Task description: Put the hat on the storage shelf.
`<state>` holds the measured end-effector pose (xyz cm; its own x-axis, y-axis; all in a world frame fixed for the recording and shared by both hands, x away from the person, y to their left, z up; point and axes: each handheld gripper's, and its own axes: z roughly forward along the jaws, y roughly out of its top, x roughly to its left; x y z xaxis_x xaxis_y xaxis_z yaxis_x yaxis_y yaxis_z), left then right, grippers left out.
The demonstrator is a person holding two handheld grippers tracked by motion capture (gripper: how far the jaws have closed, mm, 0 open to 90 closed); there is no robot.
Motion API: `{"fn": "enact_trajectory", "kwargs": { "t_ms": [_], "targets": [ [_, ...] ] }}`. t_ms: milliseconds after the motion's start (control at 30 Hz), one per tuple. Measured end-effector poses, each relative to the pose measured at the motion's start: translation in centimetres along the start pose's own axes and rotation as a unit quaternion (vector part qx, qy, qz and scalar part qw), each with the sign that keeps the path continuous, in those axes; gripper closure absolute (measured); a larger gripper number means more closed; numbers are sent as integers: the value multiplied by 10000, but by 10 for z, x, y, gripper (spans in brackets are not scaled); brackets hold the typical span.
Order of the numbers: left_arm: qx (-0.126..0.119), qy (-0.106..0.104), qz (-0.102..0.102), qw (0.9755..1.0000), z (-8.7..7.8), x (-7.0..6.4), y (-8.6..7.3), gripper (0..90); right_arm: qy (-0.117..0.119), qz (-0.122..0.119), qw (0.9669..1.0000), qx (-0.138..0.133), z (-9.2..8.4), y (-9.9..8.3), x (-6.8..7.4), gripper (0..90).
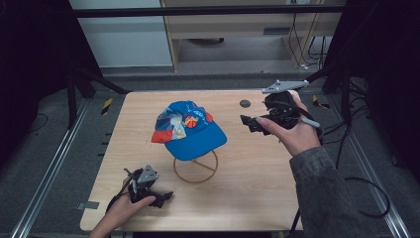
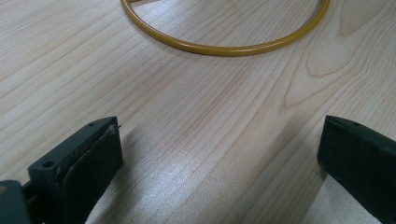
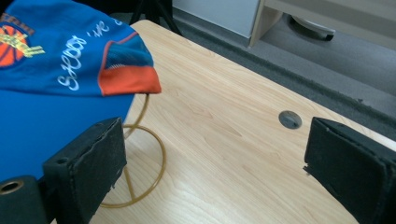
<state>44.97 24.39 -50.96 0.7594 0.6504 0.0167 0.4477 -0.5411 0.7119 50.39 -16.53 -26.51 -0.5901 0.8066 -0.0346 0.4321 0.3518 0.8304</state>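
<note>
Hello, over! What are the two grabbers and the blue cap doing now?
Left gripper open, low on table. Right gripper open, raised beside blue cap. Cap sits on gold wire stand, untouched. Nothing between.

The cap [image 1: 189, 128] sits on the wire stand [image 1: 195, 167] at the middle of the table [image 1: 257, 173]; a small round insert [image 1: 245, 103] lies behind, to the right.

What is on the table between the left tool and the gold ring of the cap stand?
Nothing: bare wood separates the left tool from the gold ring, seen in the left gripper view.
</note>
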Motion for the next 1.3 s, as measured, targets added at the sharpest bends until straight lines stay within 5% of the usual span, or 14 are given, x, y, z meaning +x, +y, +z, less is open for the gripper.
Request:
{"fn": "enact_trajectory", "kwargs": {
  "t_ms": [633,1300],
  "targets": [
    [-2,6,-25,10000,0,-1,0,0,-137,291,9995,-32,-5,-42,-19,49],
    [21,9,9,10000,0,0,0,0,-284,529,9978,290,11,-98,-29,84]
  ]
}}
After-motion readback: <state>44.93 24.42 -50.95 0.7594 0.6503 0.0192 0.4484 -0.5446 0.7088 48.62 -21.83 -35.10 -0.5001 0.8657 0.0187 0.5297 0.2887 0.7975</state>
